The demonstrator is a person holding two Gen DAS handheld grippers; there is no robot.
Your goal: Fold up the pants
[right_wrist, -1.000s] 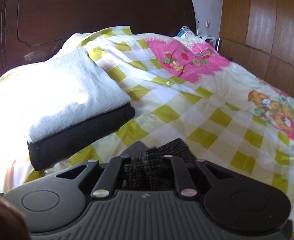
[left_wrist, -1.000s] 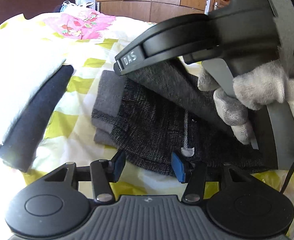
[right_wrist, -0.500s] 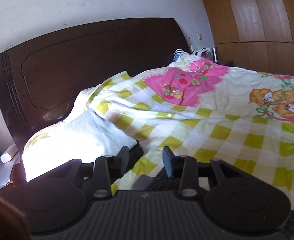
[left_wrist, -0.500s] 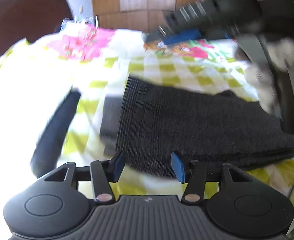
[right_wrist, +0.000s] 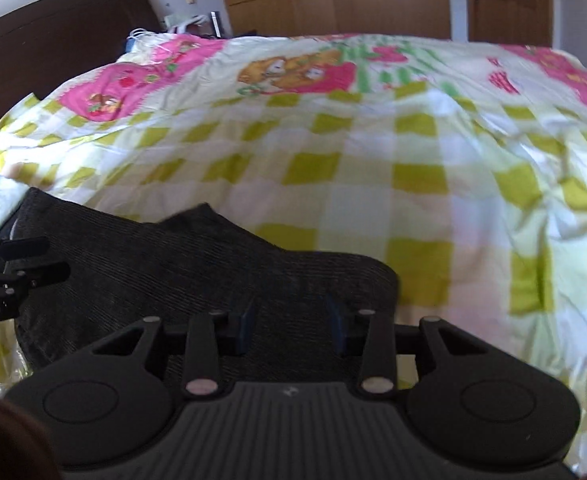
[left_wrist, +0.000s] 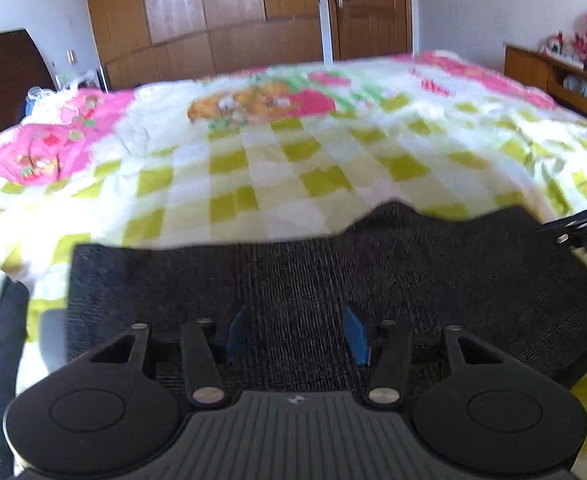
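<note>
From my left wrist camera, the bed's quilt (left_wrist: 277, 176) fills most of the frame — a soft, creased cover in yellow-green and white checks with pink cartoon panels. Behind it stand a wooden wardrobe (left_wrist: 221, 16) and a door (left_wrist: 369, 4), with a low wooden shelf (left_wrist: 549, 72) at the far right. The pants (left_wrist: 333, 272), a dark charcoal fabric with a fine ribbed weave, lie folded into a thick, roughly rectangular stack on the quilt, directly ahead of my left gripper (left_wrist: 297, 338). Its 2 blue-padded fingers stand apart over the near edge of the stack, gripping nothing. The tip of the other gripper pokes in at the right edge, just beside the stack's far corner.

From my right wrist camera, the same quilt (right_wrist: 413, 168) stretches away to the dark wooden headboard (right_wrist: 53, 40) at upper left. The pants (right_wrist: 165, 272) lie low and to the left — flat, layered, with a rounded fold at the right end. My right gripper (right_wrist: 291, 326) hangs over that end, jaws spread, nothing between them. The left gripper's black fingers intrude at the left edge over the fabric.
</note>
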